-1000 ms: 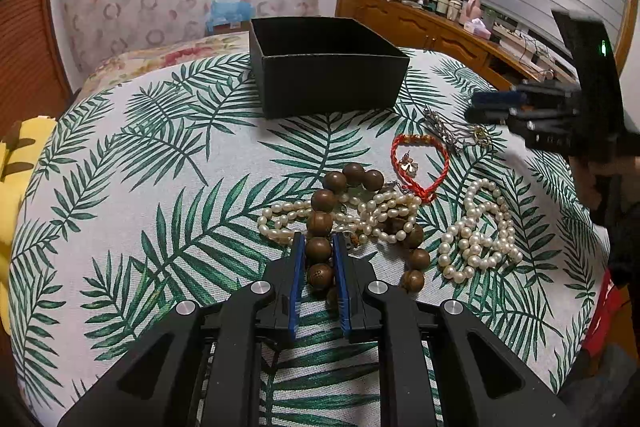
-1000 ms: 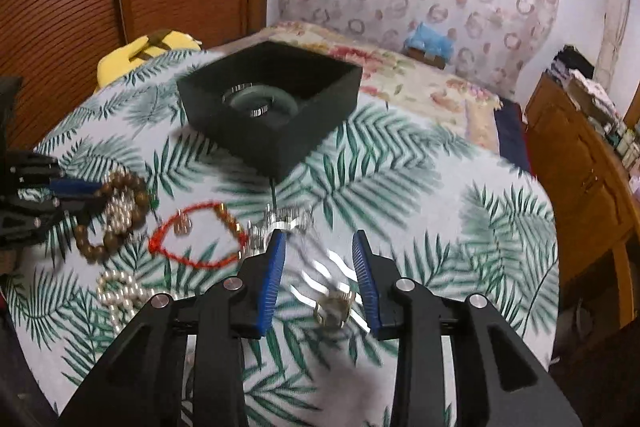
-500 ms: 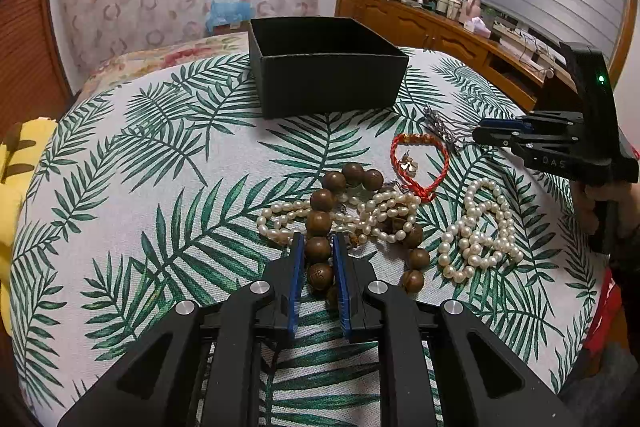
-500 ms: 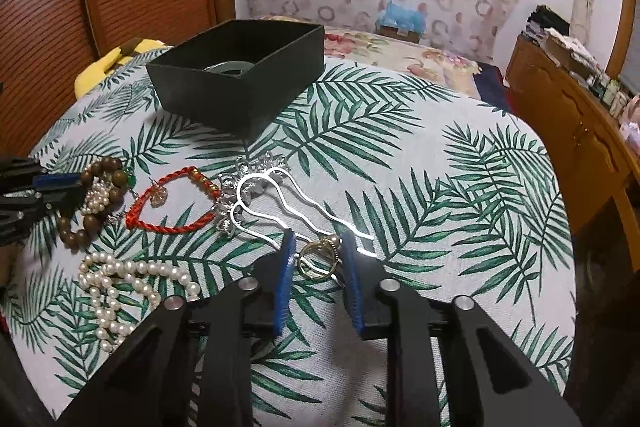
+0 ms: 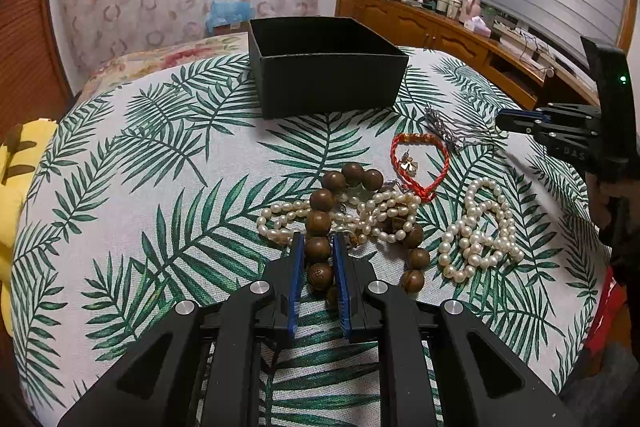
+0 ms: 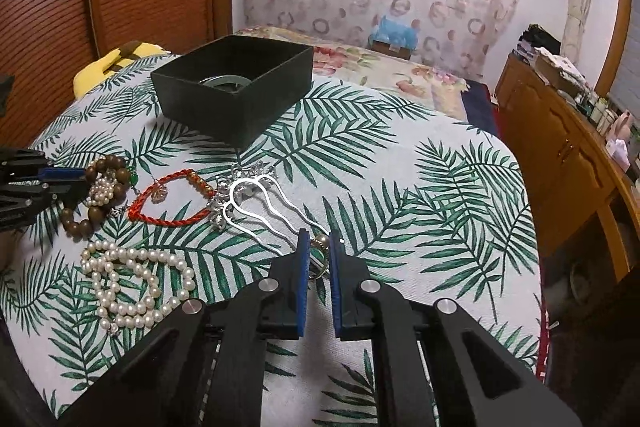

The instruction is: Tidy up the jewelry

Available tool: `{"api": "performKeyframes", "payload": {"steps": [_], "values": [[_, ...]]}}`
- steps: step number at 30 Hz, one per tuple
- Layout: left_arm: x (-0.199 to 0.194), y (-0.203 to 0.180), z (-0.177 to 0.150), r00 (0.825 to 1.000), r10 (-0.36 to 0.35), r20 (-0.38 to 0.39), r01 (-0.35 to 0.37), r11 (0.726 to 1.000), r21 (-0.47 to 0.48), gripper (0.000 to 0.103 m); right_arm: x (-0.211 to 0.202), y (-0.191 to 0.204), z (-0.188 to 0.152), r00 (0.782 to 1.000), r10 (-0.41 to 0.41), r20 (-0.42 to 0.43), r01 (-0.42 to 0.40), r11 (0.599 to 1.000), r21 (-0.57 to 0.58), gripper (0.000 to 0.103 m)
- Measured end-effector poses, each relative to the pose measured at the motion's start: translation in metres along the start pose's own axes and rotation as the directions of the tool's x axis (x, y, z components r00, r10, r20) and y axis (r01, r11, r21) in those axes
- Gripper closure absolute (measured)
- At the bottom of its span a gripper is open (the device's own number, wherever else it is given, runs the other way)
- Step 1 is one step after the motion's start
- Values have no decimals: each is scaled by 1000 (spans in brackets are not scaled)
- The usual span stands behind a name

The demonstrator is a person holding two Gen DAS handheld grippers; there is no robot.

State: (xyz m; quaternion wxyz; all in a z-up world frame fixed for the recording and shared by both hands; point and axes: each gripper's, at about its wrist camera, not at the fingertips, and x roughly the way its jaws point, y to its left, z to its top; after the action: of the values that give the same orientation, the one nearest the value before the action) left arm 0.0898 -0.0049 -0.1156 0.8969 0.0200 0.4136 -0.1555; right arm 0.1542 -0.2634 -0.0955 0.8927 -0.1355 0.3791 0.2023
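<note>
since the earlier frame the right tool has come in over the gold ring and drawn narrow; its blue pads are closing with the ring between them, at the free ends of the silver hair fork. left tool unchanged: pads narrow, clamped on one bead of the wooden bead bracelet, which lies tangled with a pearl strand on the palm-leaf cloth of the bench.

right wrist view only: the inside of the black box, where a pale green bangle lies on the floor of the box; the ring itself; the full curve of the hair fork's prongs. the left tool appears at the left edge of this view, at the bead bracelet.

left wrist view only: the box from the side, its contents hidden; a small gold charm lying inside the loop of the red cord bracelet; the right tool seen from outside at the right edge, a green lamp lit on its body, with a hand below it.

both views: a second, separate pearl strand lies coiled near the front edge of the bench, apart from the bead bracelet.

writing: an engraved character on one wooden bead between the left pads, too small to read; pale letters on the right tool's body, only partly legible.
</note>
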Motion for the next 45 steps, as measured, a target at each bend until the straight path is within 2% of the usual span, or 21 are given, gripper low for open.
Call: {"api": "performKeyframes", "payload": {"steps": [6,12,22,30,39,45], "values": [[-1,-1,0,1000,-7,3,7,1000,11,91,-15,8,9,999,23,45,-22,1000,-17,93],[-21,4,10,996,-38,77,39,999,-12,91,-23,20,24,995,45,86,-41,998,-45,93],[-65,-8,63,974,-73,212,67,997,38,91,-34,27,58,981,99,166,-91,994,-55,92],[-77,-3,109,960,-42,278,27,998,56,91,-20,33,88,971,137,194,-124,989,-79,92],[-80,4,134,956,-53,290,40,998,49,91,3,41,111,969,146,198,-132,988,-83,92],[-74,3,150,955,-35,294,17,998,63,91,27,42,121,971,170,170,-160,985,-71,92]]}}
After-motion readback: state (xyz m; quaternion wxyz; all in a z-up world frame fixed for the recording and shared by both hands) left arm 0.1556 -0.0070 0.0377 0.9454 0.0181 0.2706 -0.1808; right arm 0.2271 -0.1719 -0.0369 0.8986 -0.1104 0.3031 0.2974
